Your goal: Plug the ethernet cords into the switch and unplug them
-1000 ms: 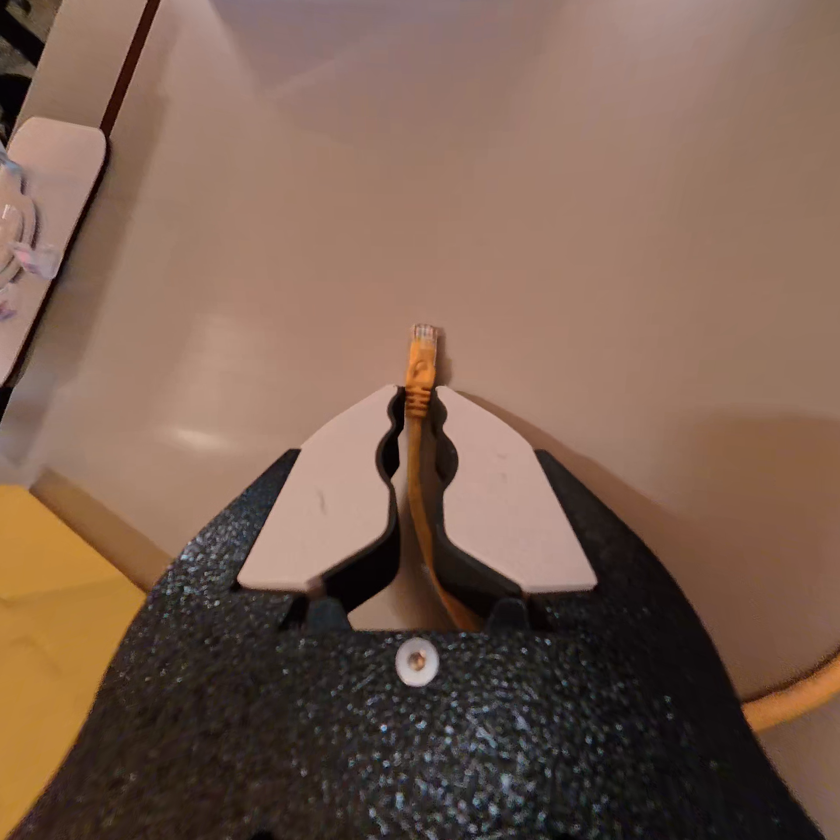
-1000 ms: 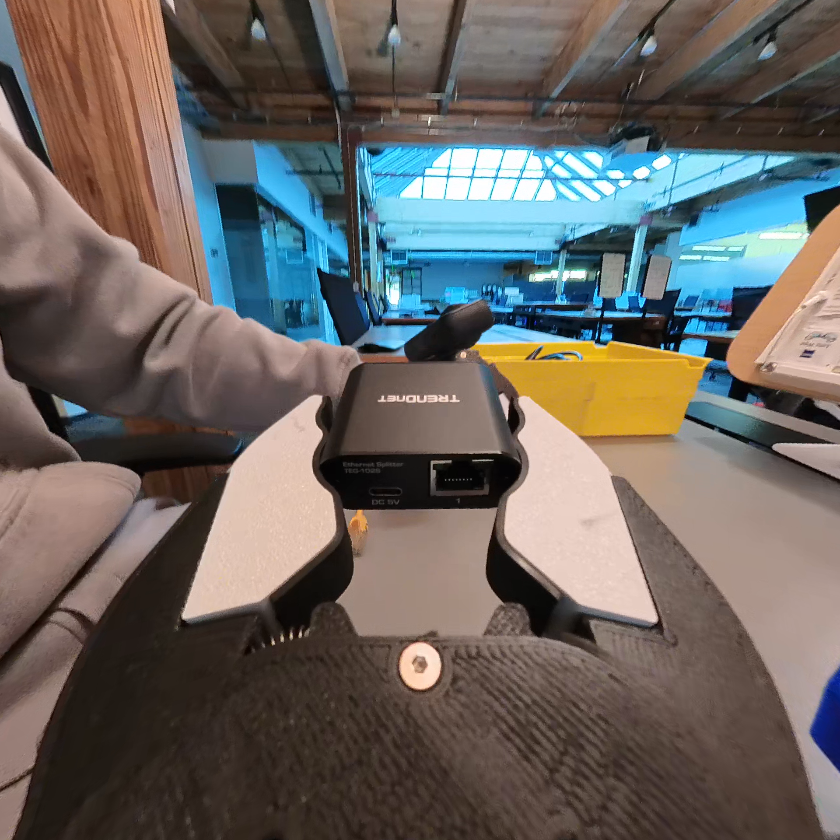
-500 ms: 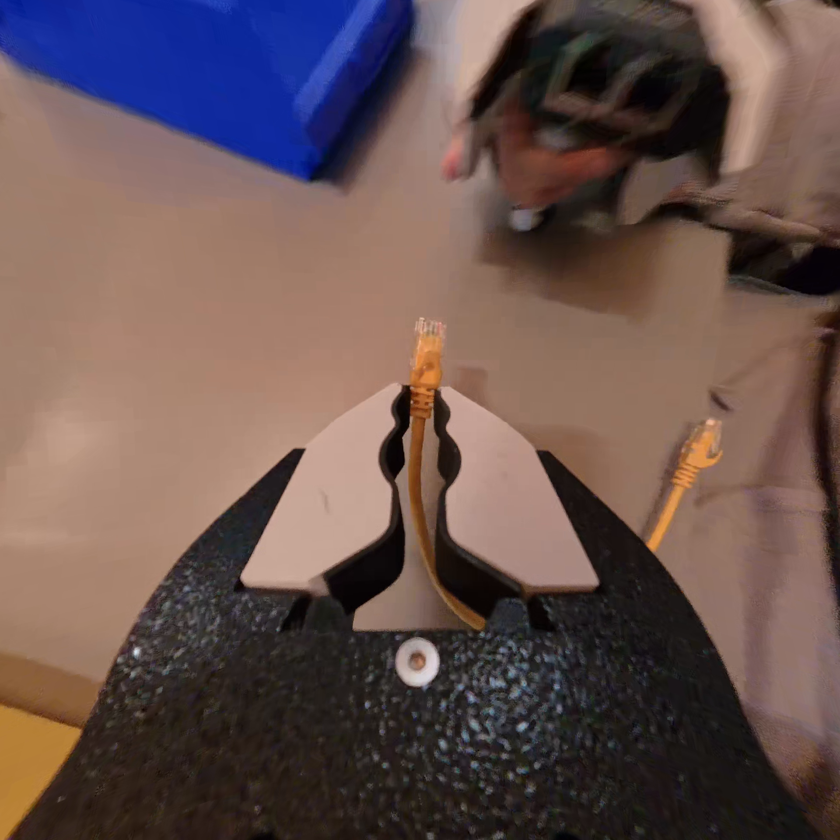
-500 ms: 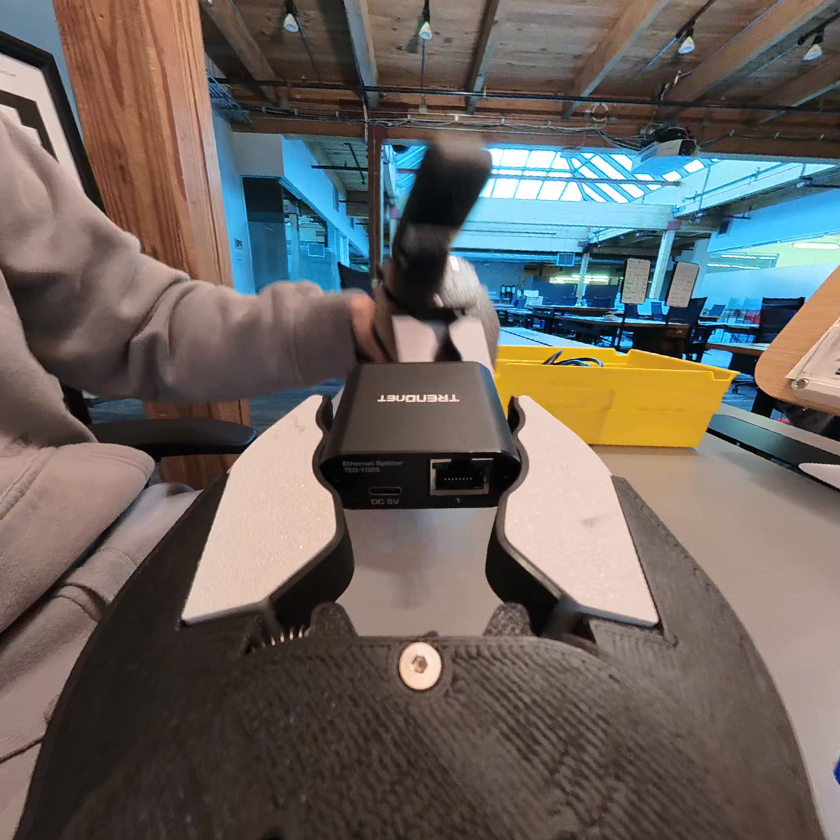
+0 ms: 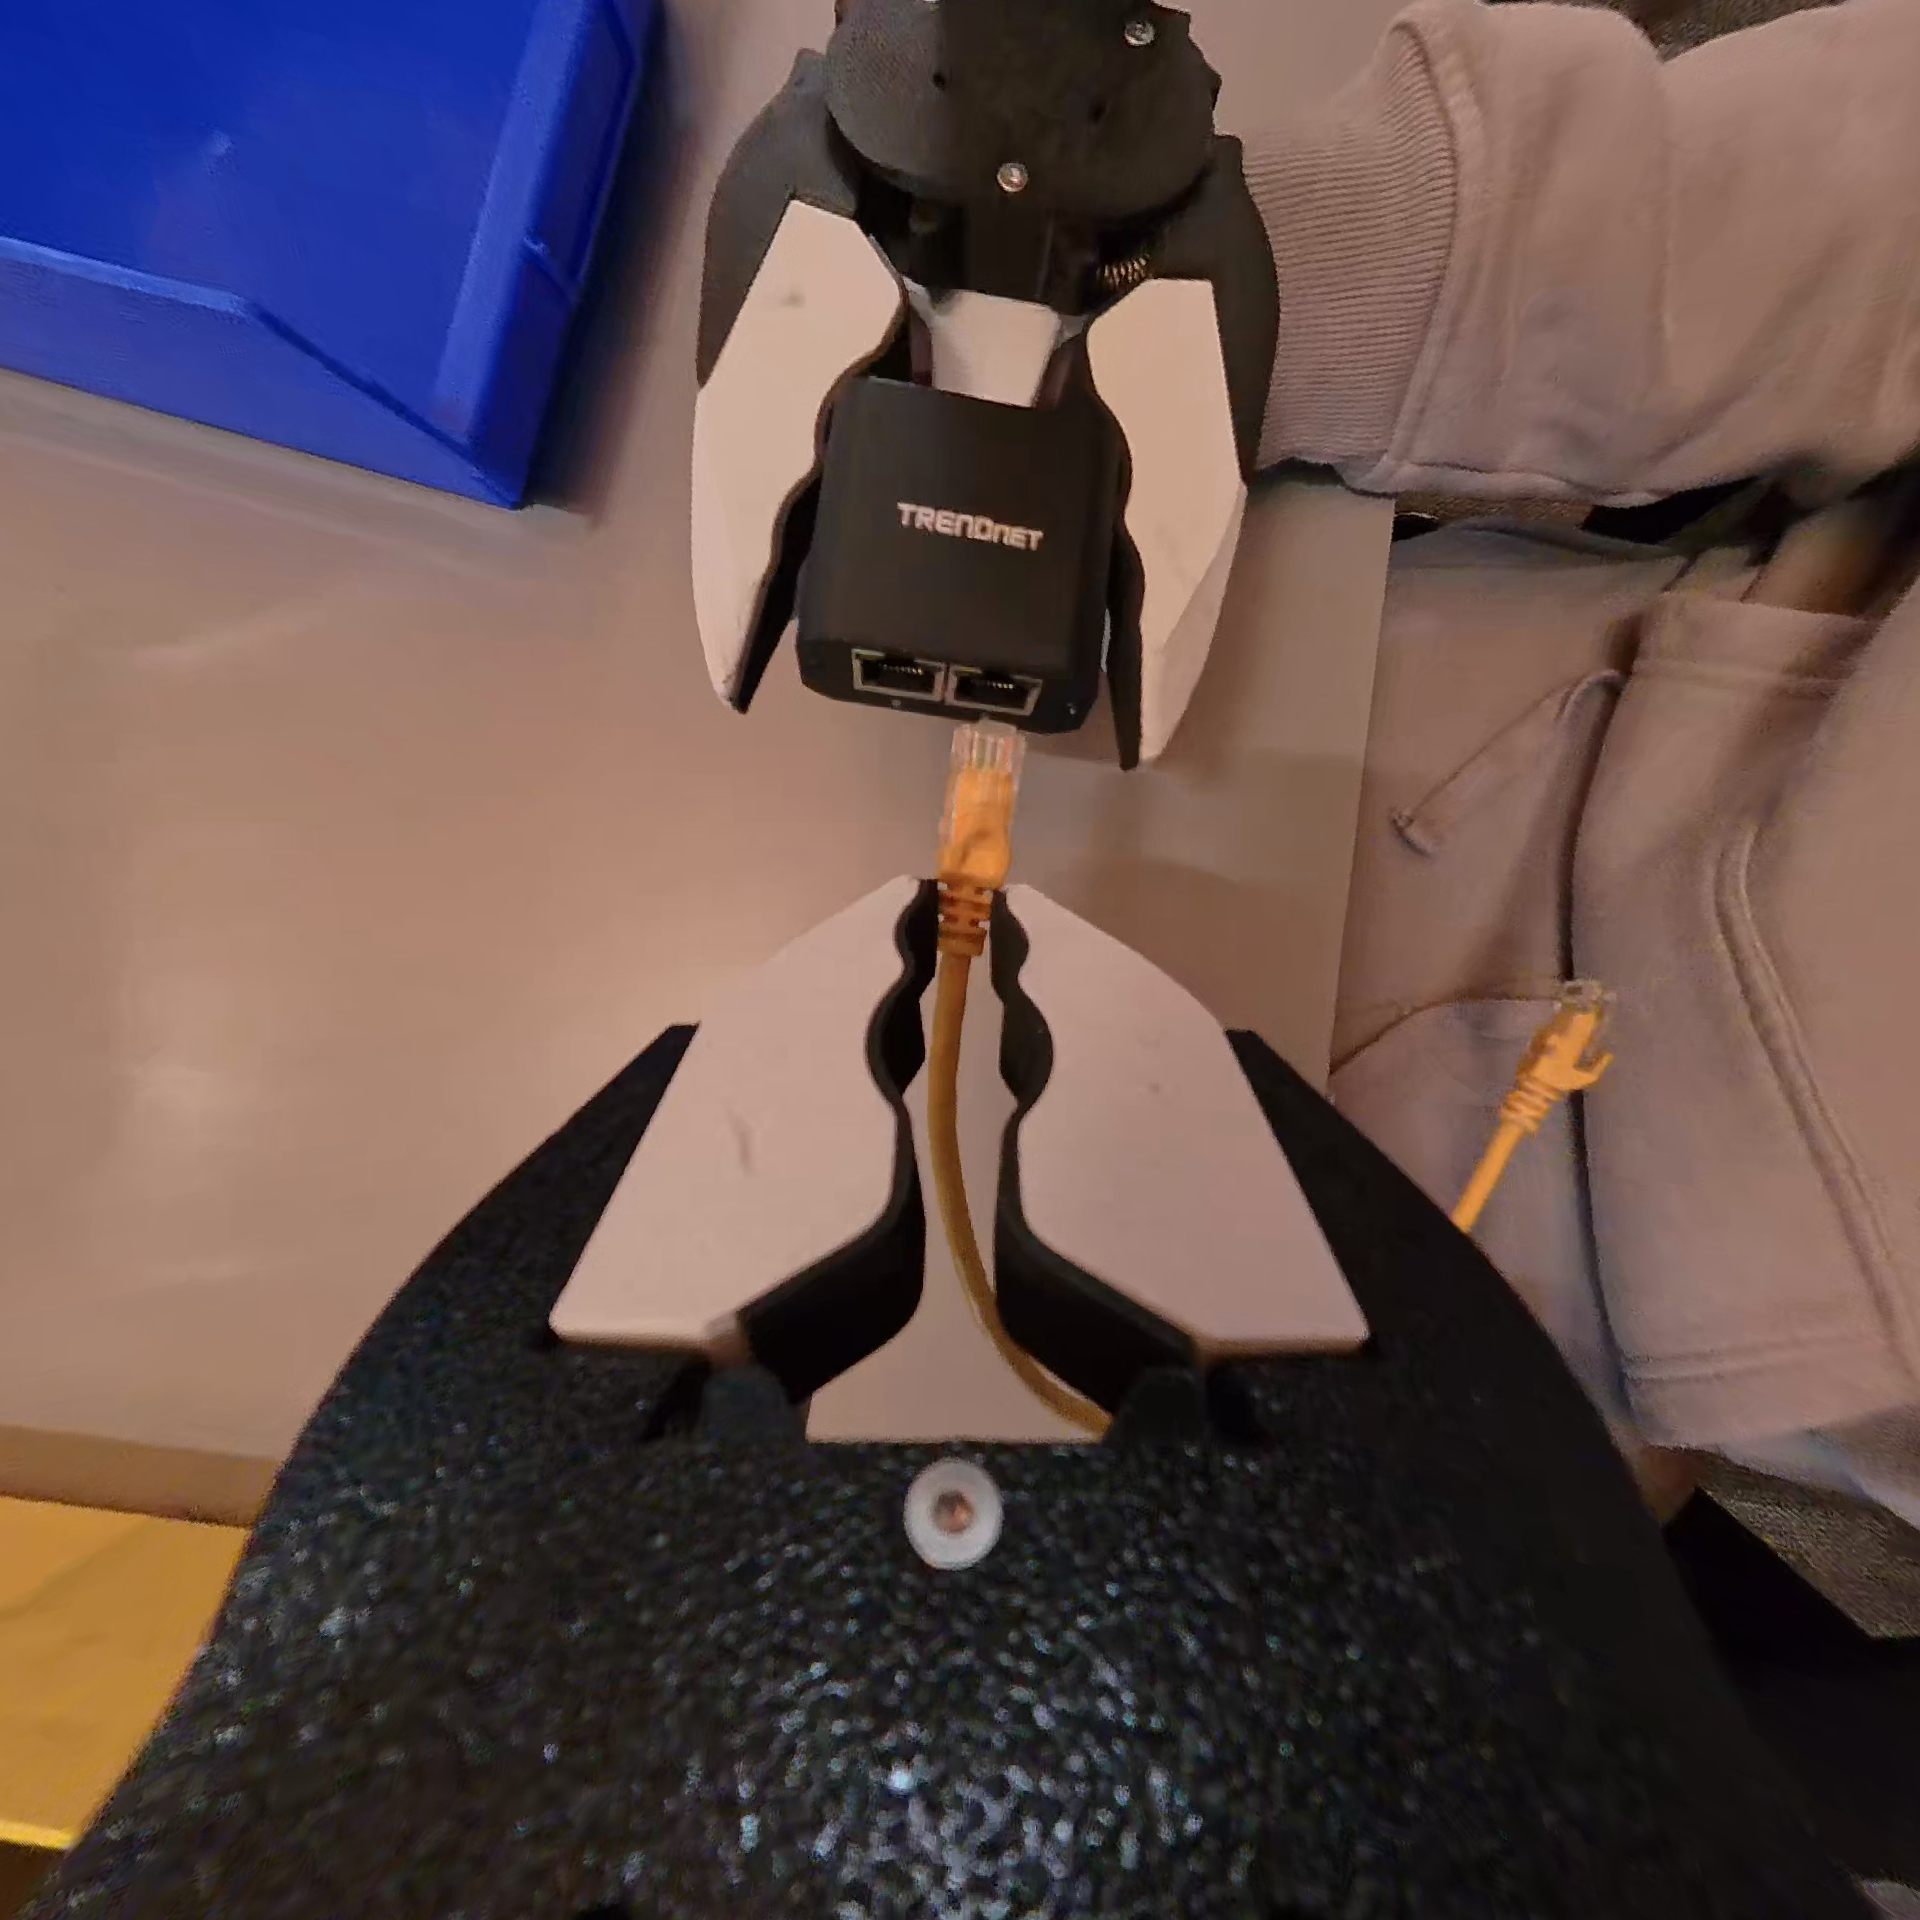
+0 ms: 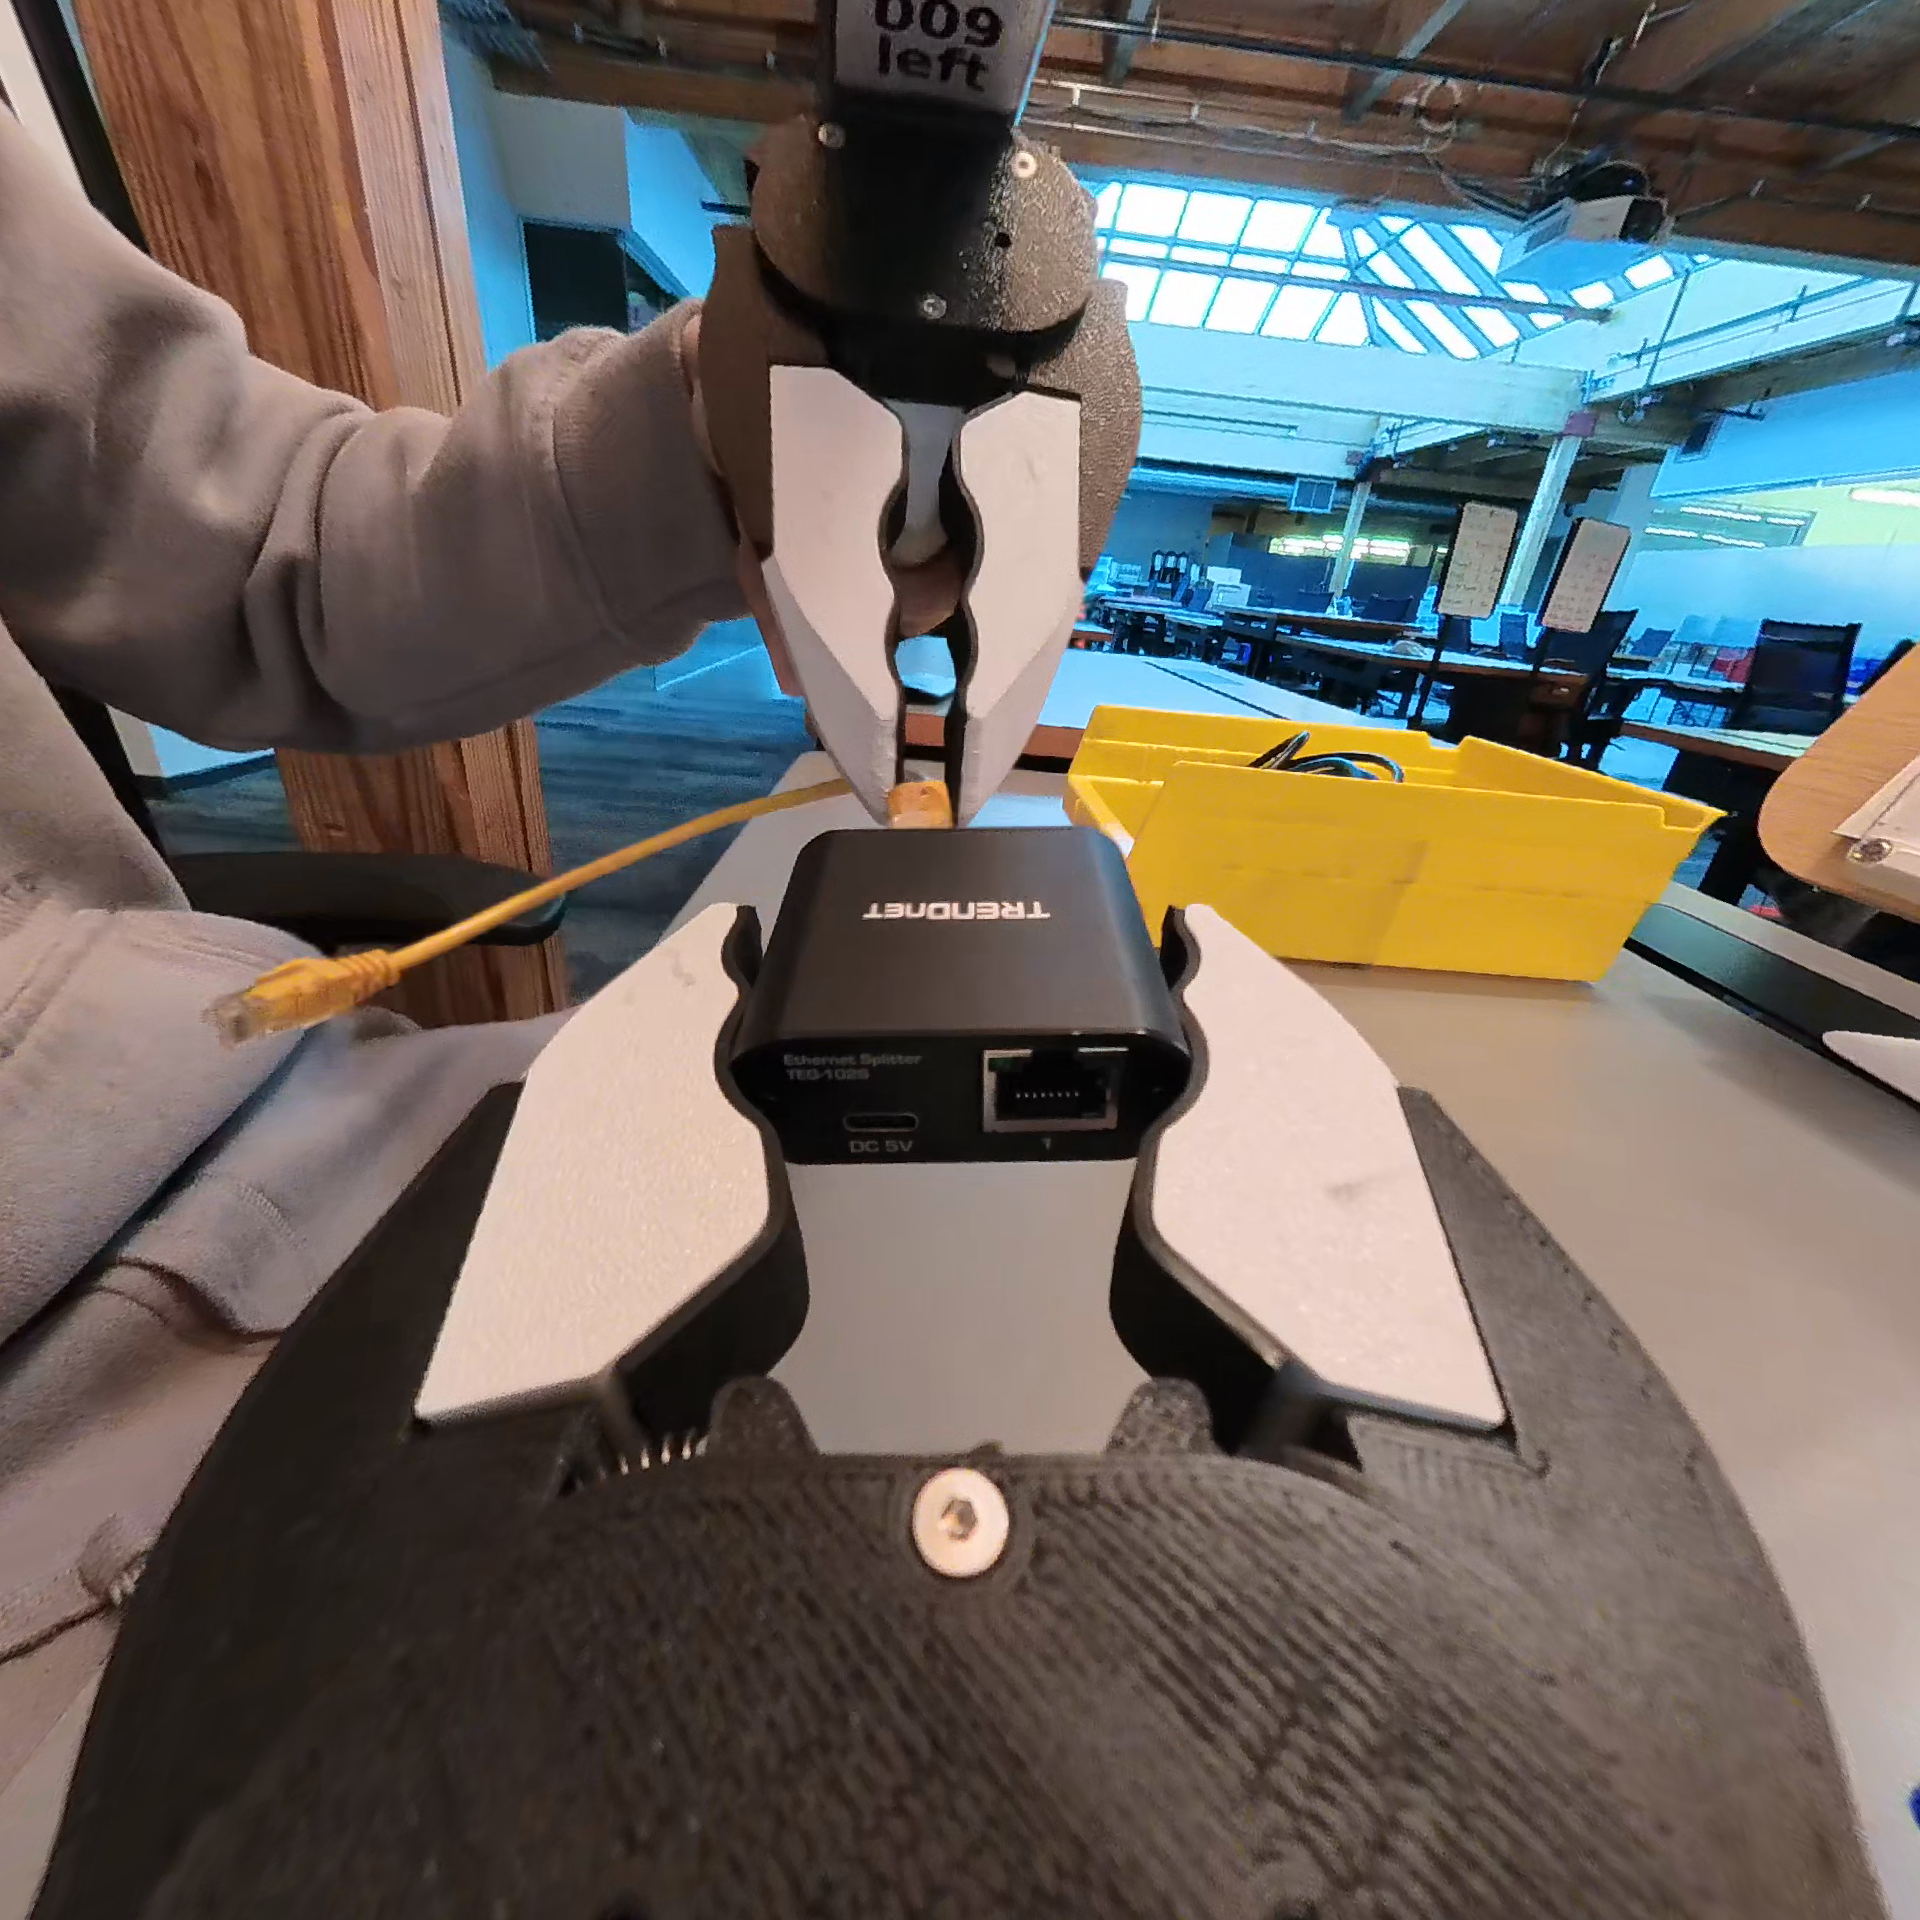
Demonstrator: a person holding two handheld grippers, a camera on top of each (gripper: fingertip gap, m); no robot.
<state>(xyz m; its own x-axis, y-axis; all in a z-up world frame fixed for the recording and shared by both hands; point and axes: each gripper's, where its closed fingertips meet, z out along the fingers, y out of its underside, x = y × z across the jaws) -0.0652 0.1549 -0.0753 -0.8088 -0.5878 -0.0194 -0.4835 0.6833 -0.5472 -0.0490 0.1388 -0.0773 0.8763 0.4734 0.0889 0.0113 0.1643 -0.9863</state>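
Observation:
My right gripper (image 6: 961,956) is shut on a small black switch (image 6: 961,987), held above the grey table. The switch also shows in the left wrist view (image 5: 956,561), with two empty ports facing my left gripper. My left gripper (image 5: 961,899) is shut on an orange ethernet cord (image 5: 951,1091). The cord's clear plug (image 5: 982,769) sits just short of the right-hand port, lined up with it. In the right wrist view the left gripper (image 6: 925,800) comes down at the switch's far side. The cord's other plug (image 6: 281,997) hangs free at the left.
A blue bin (image 5: 291,208) stands on the table at the far left in the left wrist view. A yellow bin (image 6: 1382,831) with a black cable stands behind the switch. A person's grey sleeve (image 6: 312,520) and sweatshirt (image 5: 1714,935) are close by. A wooden post (image 6: 312,312) rises at the left. Both grippers' tips are close together, under 4 cm apart.
My left gripper has swung round with the cord from facing bare table to face the switch, bringing the plug up to the port. The right gripper kept its hold on the switch.

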